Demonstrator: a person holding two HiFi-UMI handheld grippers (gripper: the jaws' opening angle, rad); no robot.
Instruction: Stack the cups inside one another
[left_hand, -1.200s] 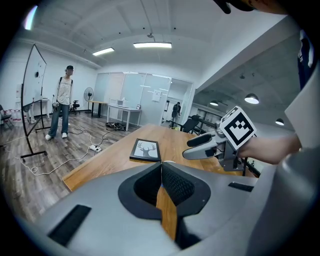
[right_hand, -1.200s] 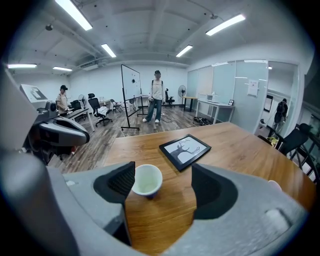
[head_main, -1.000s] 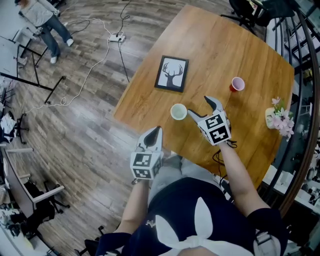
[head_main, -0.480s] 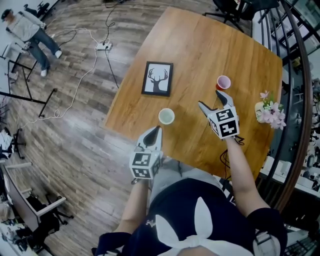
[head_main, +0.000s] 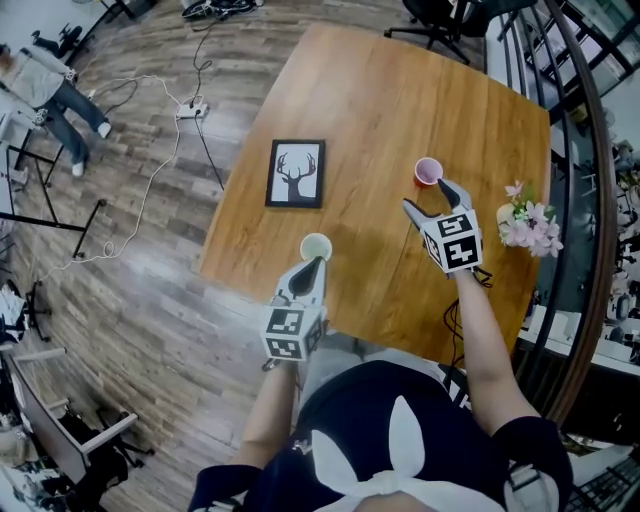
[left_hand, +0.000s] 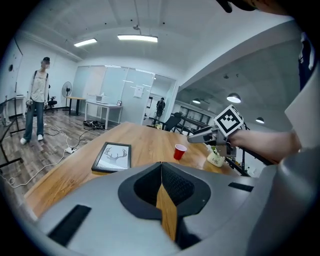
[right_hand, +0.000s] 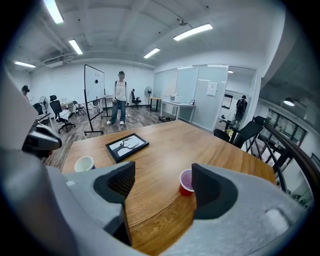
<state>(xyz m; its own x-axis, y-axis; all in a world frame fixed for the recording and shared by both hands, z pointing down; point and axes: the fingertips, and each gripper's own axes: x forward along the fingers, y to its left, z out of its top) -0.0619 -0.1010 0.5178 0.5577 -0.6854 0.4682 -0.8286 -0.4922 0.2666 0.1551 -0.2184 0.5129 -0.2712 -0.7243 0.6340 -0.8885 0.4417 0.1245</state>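
A red cup (head_main: 428, 171) (right_hand: 186, 182) (left_hand: 179, 151) stands upright on the wooden table (head_main: 400, 90), right of centre. A pale green cup (head_main: 316, 247) (right_hand: 84, 163) stands upright near the table's front edge. My right gripper (head_main: 428, 197) (right_hand: 162, 186) is open just short of the red cup, which shows by the inside of its right jaw; nothing is between the jaws. My left gripper (head_main: 315, 263) (left_hand: 161, 170) is shut and empty, its tips right in front of the green cup, which its own view hides.
A framed deer picture (head_main: 296, 173) lies flat left of the cups. A small pot of pink flowers (head_main: 528, 227) stands at the table's right edge, close to my right gripper. A metal railing (head_main: 590, 150) runs along the right. Cables (head_main: 150, 150) and a person (head_main: 45, 85) are on the floor to the left.
My right gripper has moved away from the green cup and forward to the red cup. The left gripper has kept its pose while the green cup came closer to its tips in the head view.
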